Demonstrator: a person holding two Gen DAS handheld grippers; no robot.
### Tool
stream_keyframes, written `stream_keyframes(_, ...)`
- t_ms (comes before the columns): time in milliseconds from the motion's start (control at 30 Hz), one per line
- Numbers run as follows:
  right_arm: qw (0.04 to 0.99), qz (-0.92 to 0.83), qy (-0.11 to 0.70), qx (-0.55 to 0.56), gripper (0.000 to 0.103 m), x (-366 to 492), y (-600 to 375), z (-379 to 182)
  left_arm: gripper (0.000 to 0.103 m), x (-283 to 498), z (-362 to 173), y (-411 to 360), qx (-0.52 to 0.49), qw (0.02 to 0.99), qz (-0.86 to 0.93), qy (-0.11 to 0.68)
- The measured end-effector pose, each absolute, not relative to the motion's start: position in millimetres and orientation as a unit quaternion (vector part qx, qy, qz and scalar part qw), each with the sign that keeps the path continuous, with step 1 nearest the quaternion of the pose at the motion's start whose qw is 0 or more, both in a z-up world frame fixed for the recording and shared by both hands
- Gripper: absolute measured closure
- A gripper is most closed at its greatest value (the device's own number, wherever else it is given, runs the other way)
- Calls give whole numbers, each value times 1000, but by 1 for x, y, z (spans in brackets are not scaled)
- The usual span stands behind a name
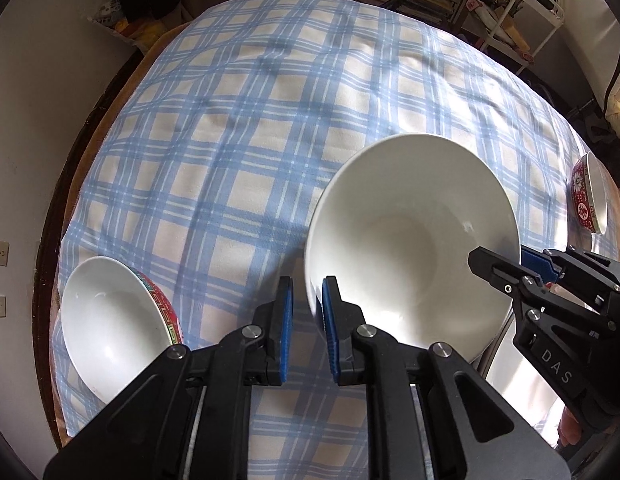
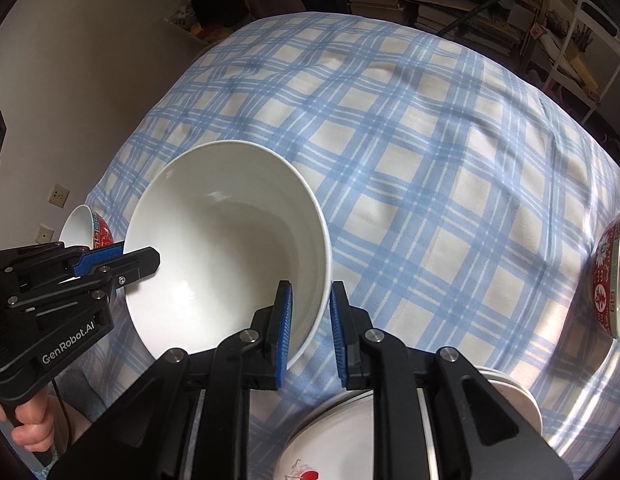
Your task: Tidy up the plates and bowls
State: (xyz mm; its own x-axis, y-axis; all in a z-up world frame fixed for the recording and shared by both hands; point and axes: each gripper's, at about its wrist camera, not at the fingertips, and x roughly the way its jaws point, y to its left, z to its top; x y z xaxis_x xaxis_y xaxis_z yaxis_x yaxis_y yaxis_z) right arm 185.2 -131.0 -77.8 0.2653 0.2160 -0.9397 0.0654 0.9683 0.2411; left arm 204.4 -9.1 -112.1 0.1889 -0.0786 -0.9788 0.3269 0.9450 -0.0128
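Now both my tongs straddle big white bowl (image 1: 409, 240) rim, left tongs (image 1: 308, 320) and right tongs (image 2: 310, 320) slightly apart, pads not pressing. Bowl sits on checked counter (image 1: 250, 128). Next: clear rim, fetch red-patterned bowl (image 1: 114, 320).

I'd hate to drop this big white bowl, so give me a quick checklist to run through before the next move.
1. Left gripper astride the white bowl rim: ok.
2. Right gripper astride the opposite rim: ok.
3. Pads pressing on the rim: not ok; a gap shows at both grippers.
4. Bowl empty inside: ok.
5. Bowl resting flat on the tablecloth: cannot tell.
6. Left red bowl and right red bowl apart from the white bowl: ok.
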Motion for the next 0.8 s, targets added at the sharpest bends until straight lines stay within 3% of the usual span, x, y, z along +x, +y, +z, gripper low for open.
stream_keyframes(100, 791, 45, 600, 114, 79, 185, -132, -70, 80, 204, -104, -4, 97, 764, -140, 622)
stream_keyframes(333, 807, 40, 579, 109, 50, 189, -121, -47, 58, 198, -84, 13, 113, 780, -130, 602)
stream_keyframes(467, 818, 53, 564, 101, 42, 189, -106, -33, 51, 197, -74, 34, 104, 787, -122, 596)
stream_keyframes(533, 825, 61, 554, 95, 29, 190, -96, -25, 39, 197, -69, 48, 99, 789, -116, 595)
stream_keyframes(633, 833, 74, 541, 90, 21, 194, -78, -14, 23, 199, -63, 71, 87, 796, -96, 591)
stream_keyframes(800, 839, 91, 529, 82, 13, 203, -46, -4, 20, 206, -63, 114, 57, 796, -66, 599)
